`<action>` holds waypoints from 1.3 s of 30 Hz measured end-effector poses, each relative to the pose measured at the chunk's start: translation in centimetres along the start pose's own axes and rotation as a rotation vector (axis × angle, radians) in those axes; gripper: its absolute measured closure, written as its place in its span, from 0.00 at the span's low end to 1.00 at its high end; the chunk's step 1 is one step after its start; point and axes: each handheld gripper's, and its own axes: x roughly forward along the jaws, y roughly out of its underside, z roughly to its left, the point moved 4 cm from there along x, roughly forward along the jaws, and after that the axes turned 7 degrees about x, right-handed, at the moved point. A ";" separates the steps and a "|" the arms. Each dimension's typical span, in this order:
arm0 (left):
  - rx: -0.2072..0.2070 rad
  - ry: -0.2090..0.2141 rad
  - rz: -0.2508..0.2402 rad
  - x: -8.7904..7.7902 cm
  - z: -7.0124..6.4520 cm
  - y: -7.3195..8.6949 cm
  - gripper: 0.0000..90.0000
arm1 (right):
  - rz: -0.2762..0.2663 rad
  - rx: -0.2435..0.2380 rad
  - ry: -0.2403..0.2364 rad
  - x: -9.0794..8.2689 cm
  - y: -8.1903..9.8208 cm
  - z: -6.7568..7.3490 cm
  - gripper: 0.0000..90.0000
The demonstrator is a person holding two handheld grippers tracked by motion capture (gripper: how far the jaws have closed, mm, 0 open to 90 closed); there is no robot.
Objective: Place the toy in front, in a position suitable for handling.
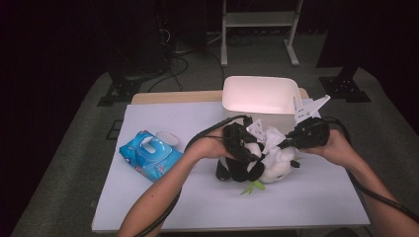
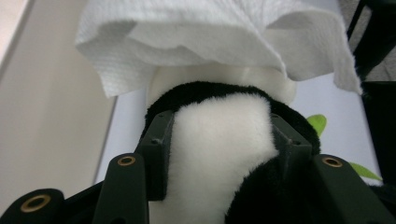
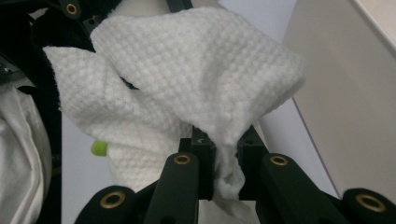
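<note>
A black-and-white panda plush [image 1: 257,165] with green leaves sits mid-table in the high view. My left gripper [image 1: 247,148] is shut on it; in the left gripper view its pads squeeze a white furry limb of the panda plush [image 2: 219,154]. My right gripper [image 1: 282,143] is shut on a white wet wipe [image 1: 271,140], held against the plush from the right. In the right gripper view the wet wipe [image 3: 187,88] is pinched between the jaws and billows above them. In the left gripper view the wet wipe [image 2: 210,32] drapes over the top of the toy.
A white bin [image 1: 259,96] stands just behind the grippers. A blue pack of wet wipes [image 1: 149,155] lies at the left on the white table cover [image 1: 197,197]. Cables trail from both grippers. Dark floor and stands lie beyond the table.
</note>
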 end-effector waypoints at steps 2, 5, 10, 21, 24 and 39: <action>-0.029 0.020 -0.004 0.6 0.1 0.8 0.52 | 0.005 0.006 -0.009 0.6 0.1 -0.3 0.90; -0.089 0.045 -0.038 0.8 -0.3 1.5 0.43 | 0.017 0.011 -0.037 1.7 0.7 0.1 0.90; -0.115 0.055 -0.055 -0.3 -1.5 1.2 0.30 | 0.019 -0.006 -0.047 2.1 1.5 1.6 0.90; -0.151 0.043 -0.036 -1.8 -3.4 1.9 0.25 | 0.042 -0.029 -0.057 2.1 4.5 4.9 0.90; -0.161 0.059 -0.038 -1.3 -3.8 2.4 0.25 | 0.061 -0.045 -0.047 2.2 4.2 5.3 0.90; -0.135 0.063 -0.093 -1.7 -6.4 3.2 0.31 | 0.030 -0.167 -0.062 5.0 0.5 7.3 0.90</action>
